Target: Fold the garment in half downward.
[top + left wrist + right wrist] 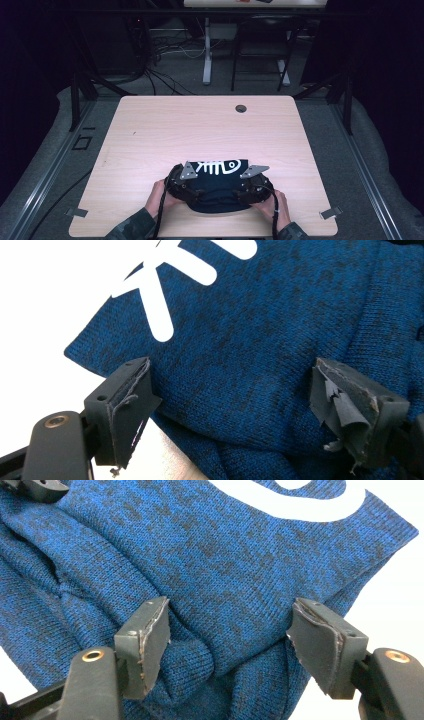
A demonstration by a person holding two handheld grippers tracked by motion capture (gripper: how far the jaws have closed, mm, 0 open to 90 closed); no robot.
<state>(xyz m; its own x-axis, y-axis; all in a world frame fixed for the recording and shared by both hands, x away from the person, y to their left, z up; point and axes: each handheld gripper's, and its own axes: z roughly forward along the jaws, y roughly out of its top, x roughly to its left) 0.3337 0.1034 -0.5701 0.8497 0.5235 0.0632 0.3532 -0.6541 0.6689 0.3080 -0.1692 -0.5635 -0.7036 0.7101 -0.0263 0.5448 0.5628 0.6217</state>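
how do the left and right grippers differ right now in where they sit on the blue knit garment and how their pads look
The left gripper sits at the blue knit garment's left side, the right gripper at its right side. The left gripper's pads are badly torn and peeling; the right gripper's pads are worn but mostly flat. Both have their jaws open, straddling folded fabric.

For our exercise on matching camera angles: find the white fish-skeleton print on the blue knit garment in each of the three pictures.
High view: the white print lies on the garment's far half, between the two tools.
Left gripper view: its strokes run in from the top edge, left of centre.
Right gripper view: a curved white band crosses the top, right of centre.
Shared landmark: the blue knit garment.
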